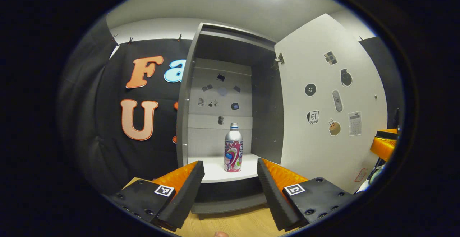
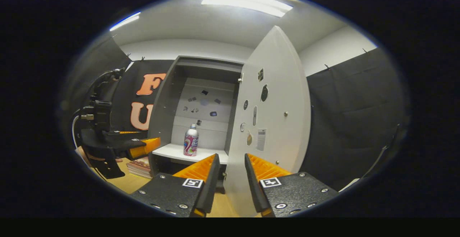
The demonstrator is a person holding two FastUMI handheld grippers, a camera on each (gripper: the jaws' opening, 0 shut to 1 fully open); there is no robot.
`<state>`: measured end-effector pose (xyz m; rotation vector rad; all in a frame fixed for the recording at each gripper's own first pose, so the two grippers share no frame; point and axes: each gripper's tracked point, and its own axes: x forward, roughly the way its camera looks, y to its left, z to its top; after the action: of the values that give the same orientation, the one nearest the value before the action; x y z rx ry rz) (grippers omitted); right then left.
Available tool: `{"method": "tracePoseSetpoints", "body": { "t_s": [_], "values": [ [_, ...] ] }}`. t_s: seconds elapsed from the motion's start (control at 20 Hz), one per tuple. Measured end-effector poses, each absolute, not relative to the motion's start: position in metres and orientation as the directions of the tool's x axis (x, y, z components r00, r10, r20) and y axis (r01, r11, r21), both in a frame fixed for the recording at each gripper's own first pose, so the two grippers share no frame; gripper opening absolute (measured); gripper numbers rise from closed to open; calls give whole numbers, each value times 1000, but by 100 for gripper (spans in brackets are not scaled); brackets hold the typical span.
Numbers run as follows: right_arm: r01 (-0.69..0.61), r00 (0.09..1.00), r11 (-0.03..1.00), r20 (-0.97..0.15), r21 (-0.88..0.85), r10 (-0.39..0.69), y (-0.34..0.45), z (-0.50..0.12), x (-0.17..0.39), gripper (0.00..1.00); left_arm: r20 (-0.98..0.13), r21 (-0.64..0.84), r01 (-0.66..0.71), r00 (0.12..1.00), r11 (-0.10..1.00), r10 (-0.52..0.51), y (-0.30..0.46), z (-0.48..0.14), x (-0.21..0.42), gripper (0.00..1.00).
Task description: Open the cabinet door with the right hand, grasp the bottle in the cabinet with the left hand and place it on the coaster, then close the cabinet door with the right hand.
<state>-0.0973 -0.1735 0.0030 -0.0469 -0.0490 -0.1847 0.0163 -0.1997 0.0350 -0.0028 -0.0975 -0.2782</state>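
**Door wide open, bottle alone on the shelf**

The grey cabinet (image 1: 187, 97) stood on the pale wooden desk (image 1: 233, 224). Its flat white door with stickers (image 1: 330, 104) was swung out to the right. The shiny metal bottle with a pink label (image 1: 233, 148) stood upright on the smooth white shelf (image 1: 215, 172), with bare room around it. The left hand-held gripper (image 1: 230, 190) was released, apart from the bottle. The right hand-held gripper (image 2: 230, 179) was released too, its ridged orange fingers (image 2: 201, 167) near the door's edge.
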Motion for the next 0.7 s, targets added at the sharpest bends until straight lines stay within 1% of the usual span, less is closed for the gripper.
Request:
{"method": "tracePoseSetpoints", "body": {
  "t_s": [0.1,0.2,0.25,0.3,0.4,0.45,0.5,0.6,0.7],
  "values": [
    [209,978,976,35,-59,-207,-158,-4,-73,50,113,22,314,942,949,-315,-207,37,40,95],
    [228,974,972,20,-56,-227,-144,-9,-53,56,122,19,361,925,932,-361,-212,34,65,95],
    [243,970,969,25,-52,-242,-139,-11,-43,63,125,16,383,916,924,-382,-215,33,80,96],
    [260,965,964,25,-48,-259,-134,-14,-35,64,114,19,402,909,916,-401,-219,29,94,96],
    [289,957,956,5,-40,-289,-125,-23,-19,77,105,20,441,892,897,-440,-226,23,119,96],
    [295,955,955,-17,-40,-296,-121,-30,-13,80,104,15,458,883,889,-457,-229,22,129,95],
    [296,954,954,-32,-40,-297,-118,-34,-8,86,99,11,469,878,883,-468,-232,19,137,96],
    [288,956,957,-38,-46,-290,-111,-35,2,91,99,10,486,869,874,-484,-239,17,151,96],
    [286,957,956,-37,-61,-289,-112,-34,11,93,111,13,495,863,869,-493,-246,16,163,97]
  ]
}}
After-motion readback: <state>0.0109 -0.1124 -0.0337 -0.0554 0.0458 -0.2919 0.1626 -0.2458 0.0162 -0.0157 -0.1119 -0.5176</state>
